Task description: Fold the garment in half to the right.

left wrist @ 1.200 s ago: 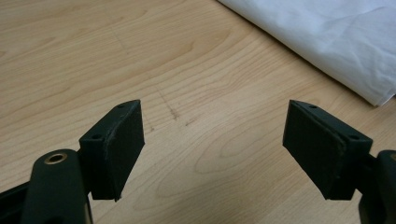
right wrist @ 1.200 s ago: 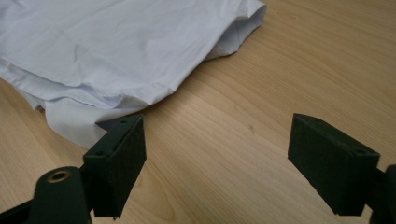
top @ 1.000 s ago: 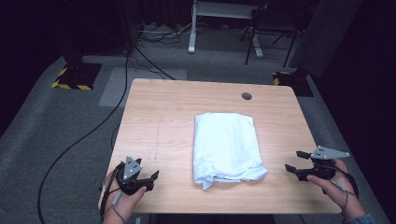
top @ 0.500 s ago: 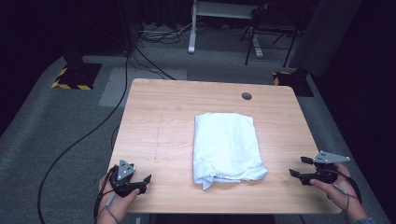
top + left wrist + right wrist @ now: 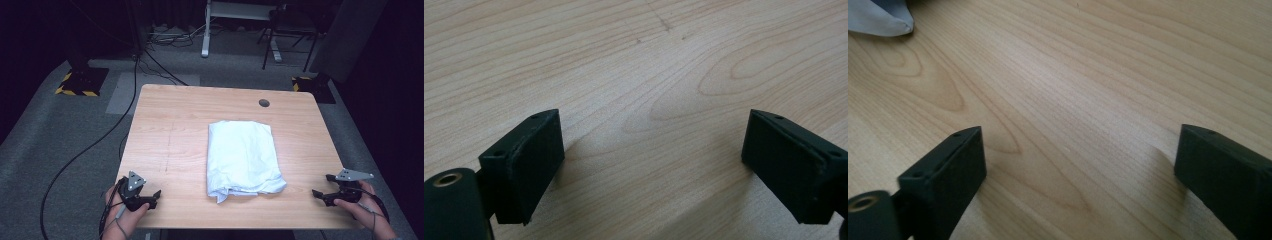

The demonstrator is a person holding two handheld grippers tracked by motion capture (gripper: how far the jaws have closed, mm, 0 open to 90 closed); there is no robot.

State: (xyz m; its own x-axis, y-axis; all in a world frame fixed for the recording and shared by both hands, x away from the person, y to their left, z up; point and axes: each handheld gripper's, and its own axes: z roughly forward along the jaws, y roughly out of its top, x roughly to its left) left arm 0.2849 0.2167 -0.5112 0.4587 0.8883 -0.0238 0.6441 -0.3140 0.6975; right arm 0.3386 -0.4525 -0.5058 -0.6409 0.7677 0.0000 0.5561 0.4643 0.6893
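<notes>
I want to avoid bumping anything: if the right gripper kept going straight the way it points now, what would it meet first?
Probably the folded white cloth. The right gripper, jaws open and empty, having just opened wider, points across the bare wooden table toward the cloth's near corner. It sits low, so it may brush the tabletop first; depth is unclear.

A wooden table [image 5: 170,130] with a grommet hole [image 5: 264,103]; black cables [image 5: 85,150] cross grey carpet [image 5: 45,140].

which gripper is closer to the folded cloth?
The right gripper: the white cloth's loose near corner reaches toward it. The left gripper sits farther off at the table's near-left corner.
</notes>
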